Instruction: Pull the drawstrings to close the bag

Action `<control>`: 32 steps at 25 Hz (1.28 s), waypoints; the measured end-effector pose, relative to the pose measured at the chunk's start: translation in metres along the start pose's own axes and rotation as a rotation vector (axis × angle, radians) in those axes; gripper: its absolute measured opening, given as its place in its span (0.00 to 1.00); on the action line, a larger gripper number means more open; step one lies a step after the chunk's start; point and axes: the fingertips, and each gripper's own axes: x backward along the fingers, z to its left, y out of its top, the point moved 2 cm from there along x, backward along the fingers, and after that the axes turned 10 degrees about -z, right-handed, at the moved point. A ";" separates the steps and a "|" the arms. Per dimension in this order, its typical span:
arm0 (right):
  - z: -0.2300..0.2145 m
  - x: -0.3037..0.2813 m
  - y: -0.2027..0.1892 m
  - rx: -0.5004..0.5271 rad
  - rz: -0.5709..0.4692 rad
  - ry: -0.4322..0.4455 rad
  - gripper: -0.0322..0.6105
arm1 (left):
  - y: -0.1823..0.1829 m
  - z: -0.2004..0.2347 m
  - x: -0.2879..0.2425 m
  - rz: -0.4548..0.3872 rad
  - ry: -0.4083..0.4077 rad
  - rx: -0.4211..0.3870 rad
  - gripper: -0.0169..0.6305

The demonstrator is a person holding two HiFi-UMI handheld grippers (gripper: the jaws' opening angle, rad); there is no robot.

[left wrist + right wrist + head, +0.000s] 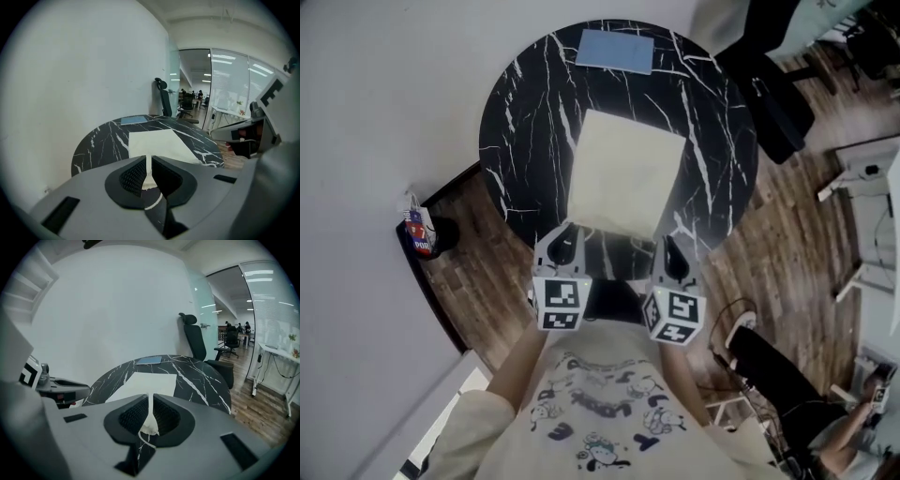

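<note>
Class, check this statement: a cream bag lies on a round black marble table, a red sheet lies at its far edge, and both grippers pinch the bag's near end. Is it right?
Not quite: the sheet is blue, not red, as the head view shows. The bag, the table and the left gripper and right gripper pinching it are as stated.

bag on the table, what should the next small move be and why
Probably draw both grippers back, away from the bag: the left gripper and right gripper are each shut on cream material at its near corners, and it lies flat.
</note>
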 end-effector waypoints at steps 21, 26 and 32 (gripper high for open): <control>0.019 -0.020 -0.032 -0.043 0.118 -0.054 0.08 | -0.082 0.011 -0.069 0.375 -0.114 0.006 0.42; 0.024 -0.022 -0.037 -0.040 0.132 -0.065 0.08 | -0.093 0.019 -0.061 0.409 -0.124 0.023 0.42; 0.028 -0.023 -0.037 -0.032 0.141 -0.074 0.08 | -0.103 0.023 -0.056 0.463 -0.160 0.027 0.35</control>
